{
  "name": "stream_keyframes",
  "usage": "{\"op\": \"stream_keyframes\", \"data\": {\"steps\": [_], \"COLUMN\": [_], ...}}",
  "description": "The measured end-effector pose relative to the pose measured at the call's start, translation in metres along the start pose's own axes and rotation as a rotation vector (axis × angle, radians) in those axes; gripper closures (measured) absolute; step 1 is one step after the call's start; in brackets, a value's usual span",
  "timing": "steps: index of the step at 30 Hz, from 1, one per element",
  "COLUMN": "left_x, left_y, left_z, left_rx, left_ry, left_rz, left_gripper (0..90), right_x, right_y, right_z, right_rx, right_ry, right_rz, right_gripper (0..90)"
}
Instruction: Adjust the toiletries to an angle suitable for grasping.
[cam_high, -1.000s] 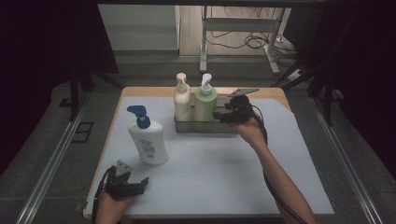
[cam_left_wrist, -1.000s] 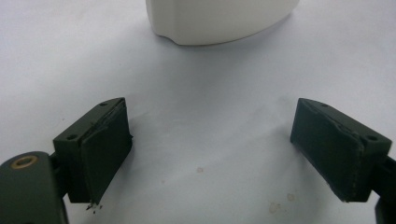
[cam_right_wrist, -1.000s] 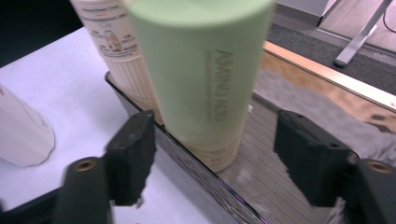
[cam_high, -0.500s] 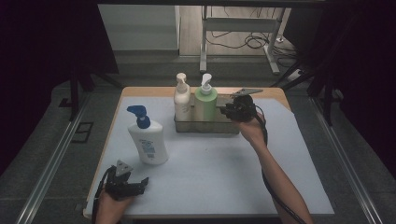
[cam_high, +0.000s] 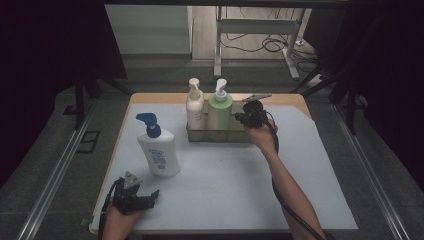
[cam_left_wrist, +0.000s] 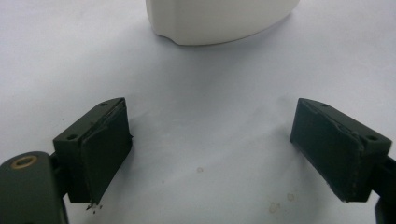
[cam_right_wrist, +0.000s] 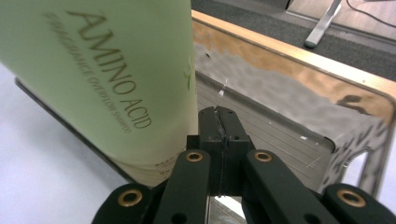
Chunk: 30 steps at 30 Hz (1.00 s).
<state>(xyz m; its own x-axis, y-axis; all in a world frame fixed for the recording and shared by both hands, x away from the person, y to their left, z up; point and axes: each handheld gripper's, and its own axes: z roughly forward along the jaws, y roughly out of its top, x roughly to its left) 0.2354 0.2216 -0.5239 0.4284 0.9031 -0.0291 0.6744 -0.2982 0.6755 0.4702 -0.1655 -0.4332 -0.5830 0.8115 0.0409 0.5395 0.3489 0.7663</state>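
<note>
Right of the green bottle (cam_high: 220, 111), the metal tray (cam_high: 239, 136) is free. The cream bottle (cam_high: 194, 106) blocks its left side.

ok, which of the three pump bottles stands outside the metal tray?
The white bottle with the blue pump. It stands alone on the mat, left of the tray; the cream bottle and green bottle stand inside it.

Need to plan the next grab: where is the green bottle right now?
In the high view, the green bottle stands in the metal tray at the table's far edge, between the cream bottle and the right gripper.
</note>
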Motion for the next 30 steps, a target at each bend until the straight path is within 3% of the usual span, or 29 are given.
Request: {"op": "stream_keyframes", "data": {"steps": [16,19,30], "left_x": [0.000,0.000,0.000], "left_y": [0.000,0.000,0.000], "left_z": [0.000,0.000,0.000], "left_rx": [-0.001,0.000,-0.001], "left_ry": [-0.001,-0.001,-0.001], "left_rz": [-0.001,-0.001,-0.002], "left_gripper": [11.7,11.7,11.7], "right_x": [0.000,0.000,0.009], "right_y": [-0.003,-0.005,-0.005], "right_z": [0.020,0.023,0.031], "right_rx": [0.021,0.031,0.056], "right_ry": [0.029,0.038,0.041], "right_rz": [0.015,0.036,0.015], "right_gripper": [89.1,89.4,89.6]}}
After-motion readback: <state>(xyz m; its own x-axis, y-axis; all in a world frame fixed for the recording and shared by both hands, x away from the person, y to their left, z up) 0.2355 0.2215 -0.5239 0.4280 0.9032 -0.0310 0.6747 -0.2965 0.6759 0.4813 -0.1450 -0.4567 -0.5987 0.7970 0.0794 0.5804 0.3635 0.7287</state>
